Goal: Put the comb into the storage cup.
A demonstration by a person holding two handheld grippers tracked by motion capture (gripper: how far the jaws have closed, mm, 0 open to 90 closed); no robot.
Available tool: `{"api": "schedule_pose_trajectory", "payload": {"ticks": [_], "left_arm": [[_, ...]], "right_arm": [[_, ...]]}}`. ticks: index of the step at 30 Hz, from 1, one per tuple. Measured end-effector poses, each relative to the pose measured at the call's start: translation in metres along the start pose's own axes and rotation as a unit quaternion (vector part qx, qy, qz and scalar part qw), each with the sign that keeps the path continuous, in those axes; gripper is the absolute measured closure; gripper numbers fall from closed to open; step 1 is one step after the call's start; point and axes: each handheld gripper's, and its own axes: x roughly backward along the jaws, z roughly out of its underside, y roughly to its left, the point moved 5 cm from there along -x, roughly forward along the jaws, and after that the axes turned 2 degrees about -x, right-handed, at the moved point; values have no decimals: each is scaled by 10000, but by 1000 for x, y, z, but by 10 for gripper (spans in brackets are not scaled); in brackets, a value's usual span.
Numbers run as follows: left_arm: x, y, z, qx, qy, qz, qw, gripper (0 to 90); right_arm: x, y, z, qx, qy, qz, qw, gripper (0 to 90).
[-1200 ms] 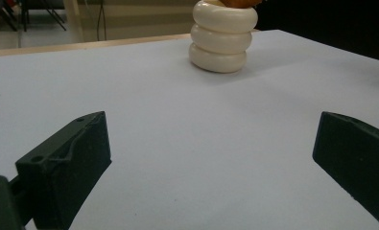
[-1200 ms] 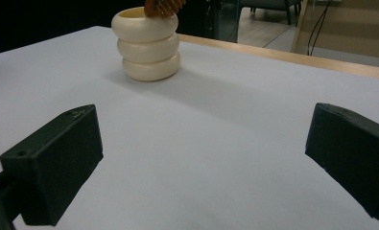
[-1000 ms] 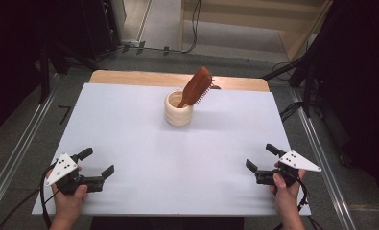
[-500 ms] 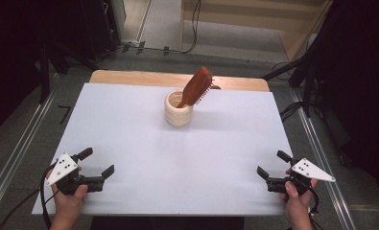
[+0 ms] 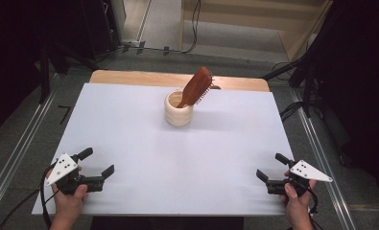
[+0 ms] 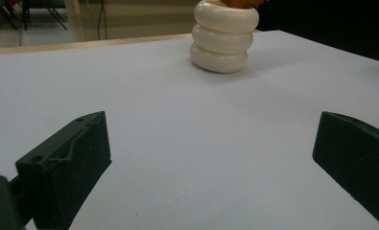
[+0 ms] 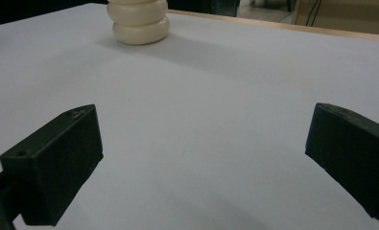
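A cream ribbed cup (image 5: 178, 110) stands upright at the back middle of the white table (image 5: 187, 158). A brown wooden hairbrush (image 5: 195, 87) leans out of it, head up and tilted right. The cup (image 6: 224, 37) also rises far ahead in the left gripper view, and the cup (image 7: 138, 21) is at the top left of the right gripper view. My left gripper (image 5: 98, 162) rests near the front left corner, open and holding nothing. My right gripper (image 5: 271, 166) sits near the front right edge, open, with nothing between its jaws.
A wooden strip (image 5: 129, 76) runs along the table's far edge. Metal rails (image 5: 14, 153) flank the table on both sides, and cables (image 5: 292, 108) lie on the floor at the right. Dark equipment stands at the back left.
My right gripper has drawn back toward the front right corner of the table. The left gripper, cup and brush have stayed put.
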Motion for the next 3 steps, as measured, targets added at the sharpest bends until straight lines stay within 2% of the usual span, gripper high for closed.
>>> {"api": "schedule_pose_trajectory", "payload": {"ticks": [3], "left_arm": [[-1,0,0,26,27,1,10000,0]], "right_arm": [[-1,-1,0,-78,10,-40,10000,0]]}}
